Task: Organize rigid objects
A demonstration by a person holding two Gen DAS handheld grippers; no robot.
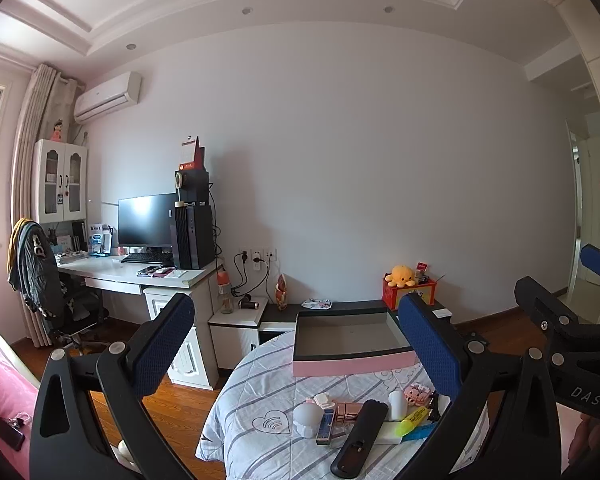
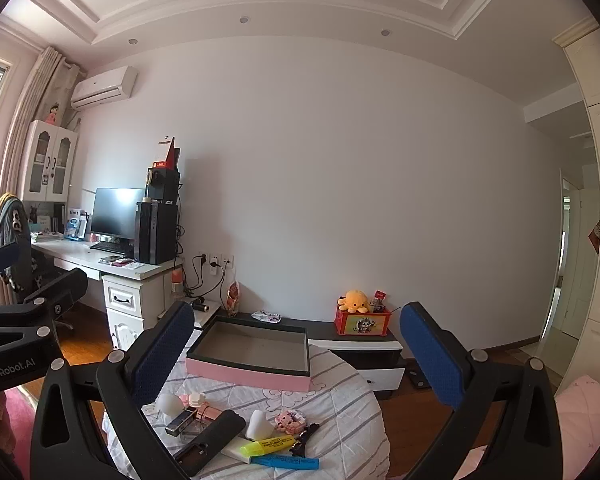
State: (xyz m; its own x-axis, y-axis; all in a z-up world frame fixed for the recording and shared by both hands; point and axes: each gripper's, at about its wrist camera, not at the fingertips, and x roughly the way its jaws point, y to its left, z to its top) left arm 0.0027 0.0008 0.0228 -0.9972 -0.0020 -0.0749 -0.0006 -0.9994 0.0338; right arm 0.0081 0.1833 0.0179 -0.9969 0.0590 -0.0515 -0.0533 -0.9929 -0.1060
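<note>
Pink box: shallow pink-sided cardboard box (image 2: 256,354) sat empty at far edge of striped quilted bed (image 2: 340,404).
Clutter: black remote (image 2: 210,446), yellow highlighter (image 2: 266,446), blue marker (image 2: 286,461) and small cosmetics lay loose near the front.
Left gripper (image 1: 296,352): jaws fully apart, nothing held.
Right gripper (image 2: 296,356): same, empty.
Progress: nothing sorted yet; every item remained to box.

On the round table (image 2: 340,420) lie 1 pink-sided box (image 2: 252,360), 2 highlighters, 1 yellow (image 2: 267,446) and 1 blue (image 2: 286,461), 1 black remote (image 2: 210,442), 1 pink brick figure (image 2: 291,420), and perhaps 2 white rounded items (image 2: 259,424), blurred.
</note>
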